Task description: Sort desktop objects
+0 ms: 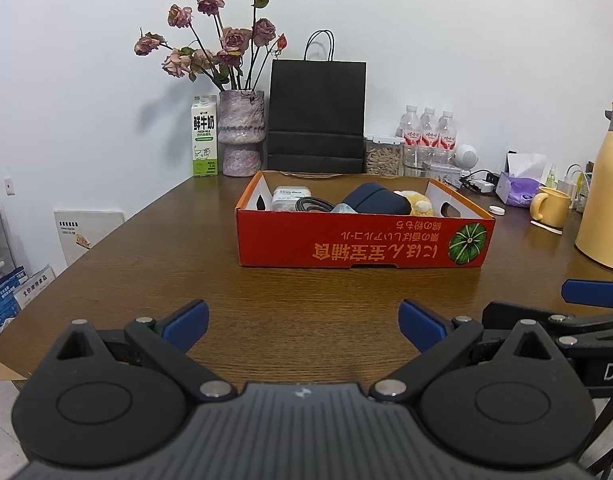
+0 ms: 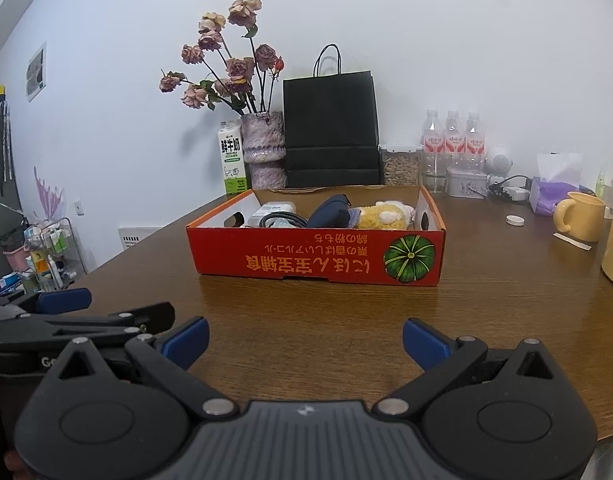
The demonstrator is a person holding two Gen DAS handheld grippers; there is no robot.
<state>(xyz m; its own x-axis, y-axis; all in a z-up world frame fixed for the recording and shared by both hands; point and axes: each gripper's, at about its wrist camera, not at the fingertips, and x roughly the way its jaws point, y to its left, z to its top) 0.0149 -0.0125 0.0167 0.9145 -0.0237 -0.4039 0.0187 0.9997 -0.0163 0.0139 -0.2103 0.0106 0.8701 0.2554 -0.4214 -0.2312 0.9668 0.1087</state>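
Observation:
A red cardboard box (image 1: pixel 362 240) with a pumpkin picture stands on the brown wooden table (image 1: pixel 186 264); it also shows in the right wrist view (image 2: pixel 314 258). Inside lie a white charger box (image 1: pixel 287 197), a black cable (image 1: pixel 312 204), a dark blue pouch (image 1: pixel 376 199) and a yellow plush toy (image 1: pixel 416 202). My left gripper (image 1: pixel 303 326) is open and empty above the table, well short of the box. My right gripper (image 2: pixel 305 340) is open and empty, side by side with the left one, also short of the box.
Along the back wall stand a milk carton (image 1: pixel 205 136), a vase of dried roses (image 1: pixel 241 134), a black paper bag (image 1: pixel 317 116), water bottles (image 1: pixel 428 128) and a jar. On the right are a yellow mug (image 1: pixel 551 206), a yellow thermos (image 1: pixel 604 188), tissues (image 1: pixel 520 188) and a small white cap (image 1: pixel 497 211).

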